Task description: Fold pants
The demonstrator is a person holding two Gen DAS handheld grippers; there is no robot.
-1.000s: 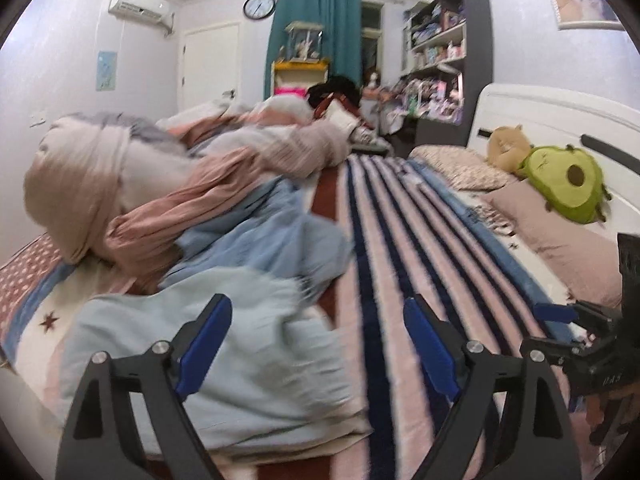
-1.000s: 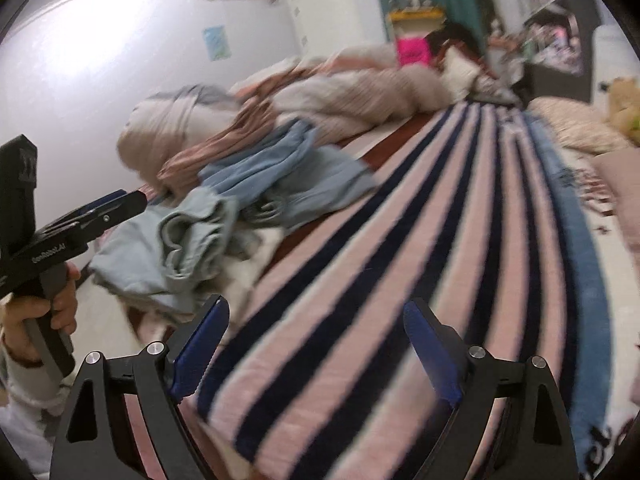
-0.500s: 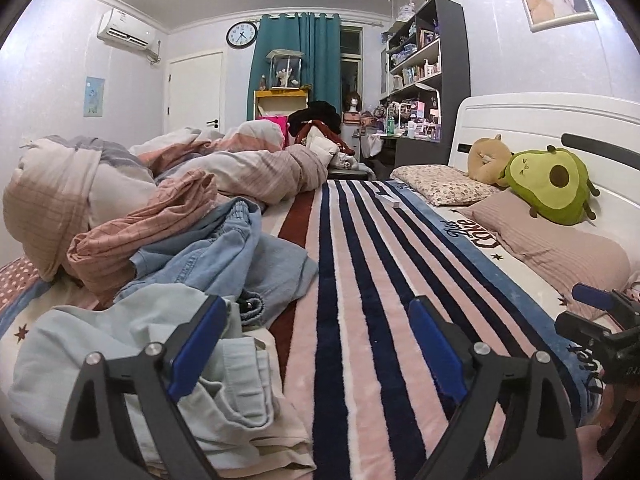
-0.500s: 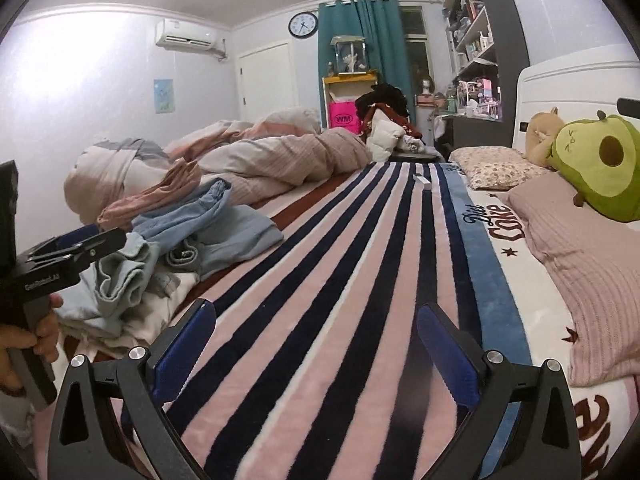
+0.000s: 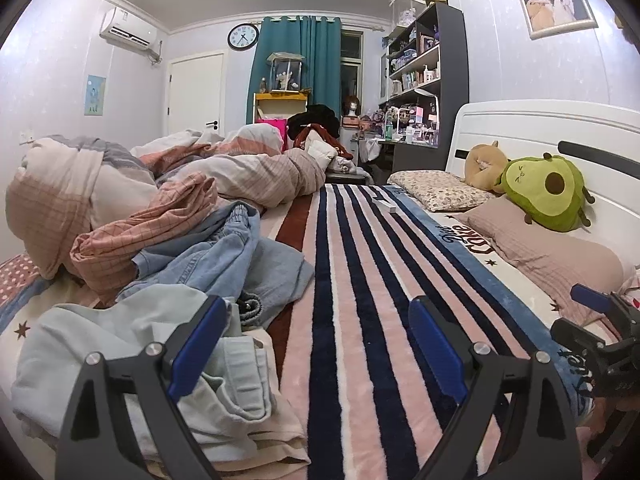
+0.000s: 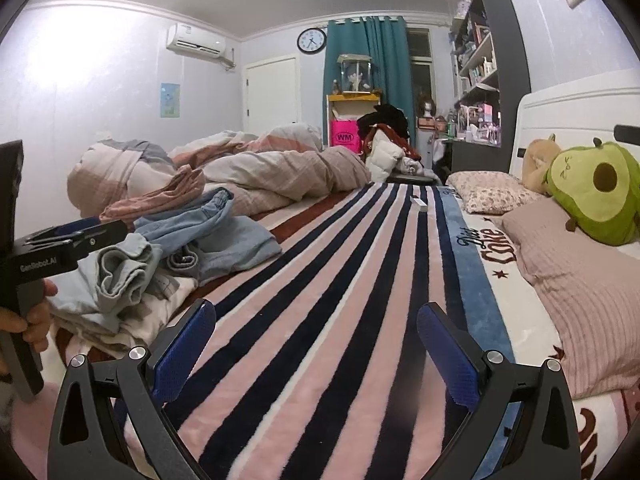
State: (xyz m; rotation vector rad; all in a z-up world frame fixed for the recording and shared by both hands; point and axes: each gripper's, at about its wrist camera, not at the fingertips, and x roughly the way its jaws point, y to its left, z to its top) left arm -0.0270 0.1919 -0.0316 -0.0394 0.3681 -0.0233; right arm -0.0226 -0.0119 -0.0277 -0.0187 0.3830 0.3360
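Nothing looks folded yet: the pants (image 5: 132, 344) lie crumpled in the clothes heap on the bed (image 5: 360, 320), and the left gripper (image 5: 316, 344) and right gripper (image 6: 316, 352) gape wide, empty.

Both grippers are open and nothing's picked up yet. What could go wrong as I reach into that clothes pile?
1. The pale blue pants lie tangled with the denim garment, so the open left gripper may pinch both layers.
2. The pink checked quilt overlaps the pile and could drag along.
3. The right gripper hovers over bare striped blanket, far from the pile.
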